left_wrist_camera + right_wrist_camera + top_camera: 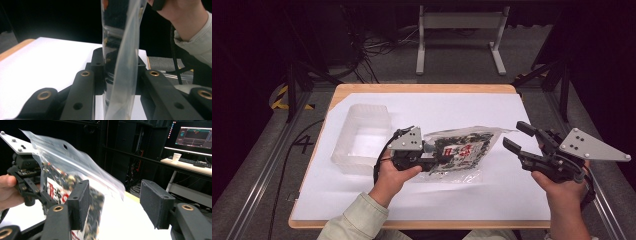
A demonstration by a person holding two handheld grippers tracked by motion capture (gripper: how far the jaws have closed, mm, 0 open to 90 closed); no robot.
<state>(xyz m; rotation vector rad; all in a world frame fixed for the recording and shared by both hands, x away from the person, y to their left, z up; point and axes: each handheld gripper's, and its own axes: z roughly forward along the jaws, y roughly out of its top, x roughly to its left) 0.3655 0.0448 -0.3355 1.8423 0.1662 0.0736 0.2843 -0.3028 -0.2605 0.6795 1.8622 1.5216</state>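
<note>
Bag (460, 151): clear pouch w/ dark contents & red-print label, held up off the surface (512, 200) at centre, lying roughly level, top edge toward the right.
Left tool (432, 159): pressed together on bag's left end; in the left gripper view the film (125, 62) runs up between the jaws, pinched.
Right tool (517, 137): jaws spread, nothing between them, just right of the bag's free end, not touching. In the right gripper view bag (75, 177) sits beside the near pad (79, 202), not gripped.
Tub (362, 140): clear plastic, empty as far as I can tell, left of the bag on the surface.
Progress (est.): bag picked up, one-handed hold. Left to do, prob.: move it to the tub & drop in, not yet begun.
</note>
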